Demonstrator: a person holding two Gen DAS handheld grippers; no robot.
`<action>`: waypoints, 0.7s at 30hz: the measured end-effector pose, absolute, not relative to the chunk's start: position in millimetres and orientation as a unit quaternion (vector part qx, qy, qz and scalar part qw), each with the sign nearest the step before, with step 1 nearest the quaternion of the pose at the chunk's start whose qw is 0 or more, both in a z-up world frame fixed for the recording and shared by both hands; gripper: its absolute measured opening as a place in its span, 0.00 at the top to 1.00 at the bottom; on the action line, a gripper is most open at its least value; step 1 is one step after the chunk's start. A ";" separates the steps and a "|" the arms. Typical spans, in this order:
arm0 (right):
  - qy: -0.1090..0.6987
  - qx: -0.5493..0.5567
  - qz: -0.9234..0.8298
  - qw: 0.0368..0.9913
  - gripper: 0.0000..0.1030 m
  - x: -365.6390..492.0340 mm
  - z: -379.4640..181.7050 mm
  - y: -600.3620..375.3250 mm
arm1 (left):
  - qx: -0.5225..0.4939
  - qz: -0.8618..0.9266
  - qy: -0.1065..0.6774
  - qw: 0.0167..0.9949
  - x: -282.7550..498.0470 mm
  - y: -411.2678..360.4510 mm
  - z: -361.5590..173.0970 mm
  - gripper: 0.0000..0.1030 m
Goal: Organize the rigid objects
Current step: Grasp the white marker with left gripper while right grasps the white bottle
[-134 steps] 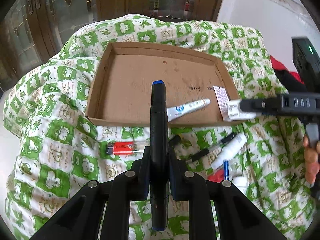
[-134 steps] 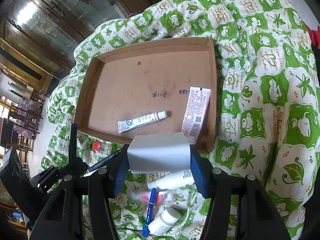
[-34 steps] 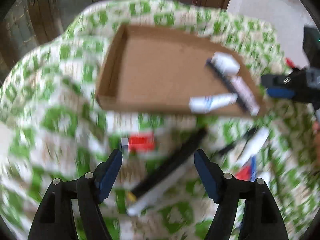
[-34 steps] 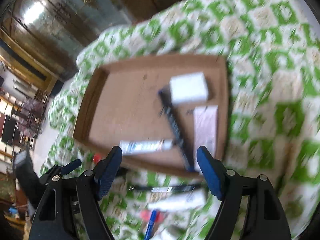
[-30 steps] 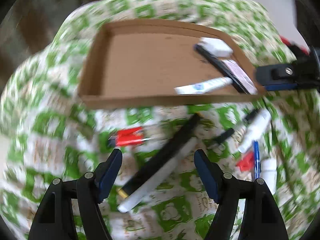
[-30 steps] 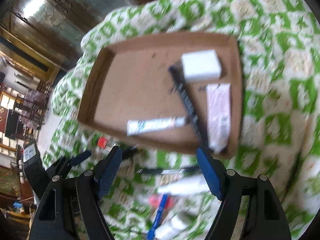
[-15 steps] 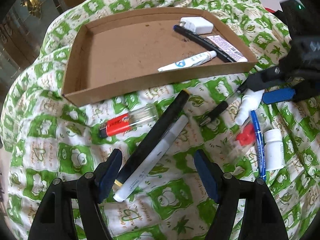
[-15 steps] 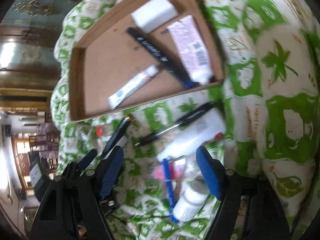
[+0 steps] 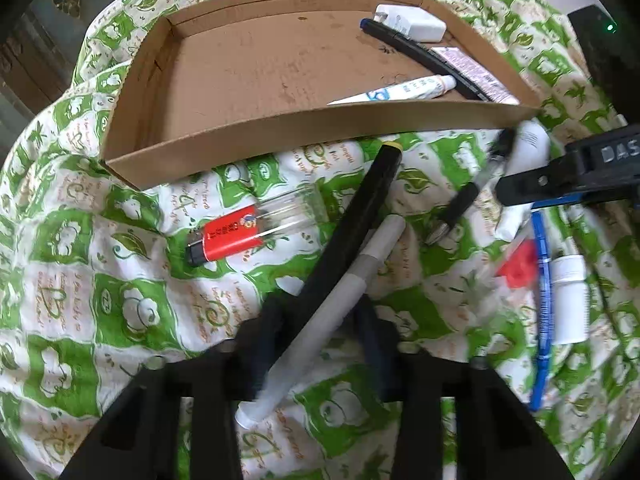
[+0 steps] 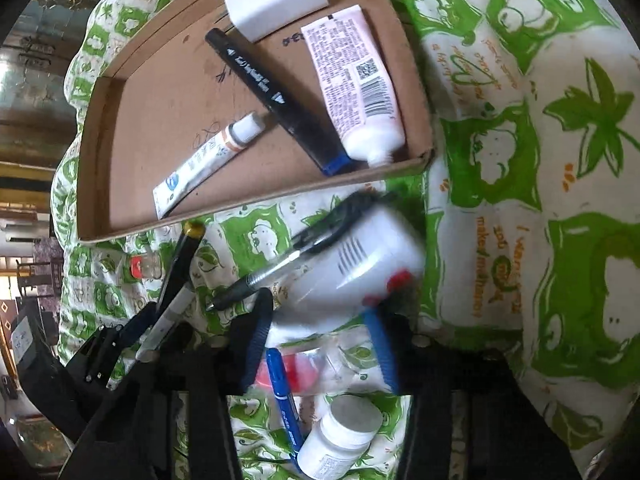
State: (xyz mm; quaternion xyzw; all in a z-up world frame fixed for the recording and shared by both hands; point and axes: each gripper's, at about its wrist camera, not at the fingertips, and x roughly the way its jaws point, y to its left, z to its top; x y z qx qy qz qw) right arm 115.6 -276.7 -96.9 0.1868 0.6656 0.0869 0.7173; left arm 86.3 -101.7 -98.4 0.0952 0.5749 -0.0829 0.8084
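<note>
We see our left tool (image 9: 320, 334) low over the green-and-white patterned cloth (image 9: 132, 304), its jaws having just been closing around two markers that lie side by side, a black marker (image 9: 352, 220) with a yellow tip and a grey marker (image 9: 340, 304); the picture is blurred there, so we cannot tell whether the pads already press on them. Our right tool (image 10: 320, 344) has likewise just been closing, with a white tube (image 10: 352, 272) between its blue pads, and the left pad looks to be against the tube's lower end, though blur keeps us from saying it is gripped. A black pen (image 10: 280, 268) lies against that tube, and nearer the camera lie a blue pen (image 10: 284, 396), a red-capped clear item (image 10: 304, 372) and a small white bottle (image 10: 340, 436). Left of the markers a red lighter (image 9: 236, 236) rests on the cloth. Beyond all this sits a shallow cardboard tray (image 9: 240, 136) holding a white block (image 10: 276, 4) in its far corner, a black marker with a blue cap (image 10: 280, 104), a pink tube (image 10: 356, 92) along the right wall and a small white ointment tube (image 10: 208, 164) near the front wall.
</note>
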 end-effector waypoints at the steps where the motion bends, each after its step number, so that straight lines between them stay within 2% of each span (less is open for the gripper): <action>1: 0.666 0.190 0.092 0.715 0.66 115.9 -96.3 -276.6 | 0.078 -0.092 0.578 0.807 85.4 -99.0 -96.2 0.69; 4: 0.671 0.196 0.109 0.707 0.71 114.6 -94.0 -273.5 | 0.010 -0.122 0.590 0.798 83.2 -85.9 -90.6 0.69; 5: 0.675 0.197 0.120 0.701 0.75 113.7 -93.4 -270.9 | -0.014 -0.133 0.594 0.793 81.3 -83.6 -88.2 0.74; 6: 0.678 0.196 0.129 0.697 0.80 113.9 -91.1 -270.2 | -0.032 -0.144 0.600 0.786 79.6 -82.6 -87.8 0.83; 14: 0.679 0.121 0.153 0.708 0.80 106.3 -86.5 -243.8 | -0.016 -0.139 0.604 0.785 57.8 -92.6 -93.4 0.83; 21: 0.683 0.162 0.149 0.697 0.79 111.8 -95.2 -258.5 | -0.022 -0.124 0.587 0.800 56.0 -105.1 -87.8 0.83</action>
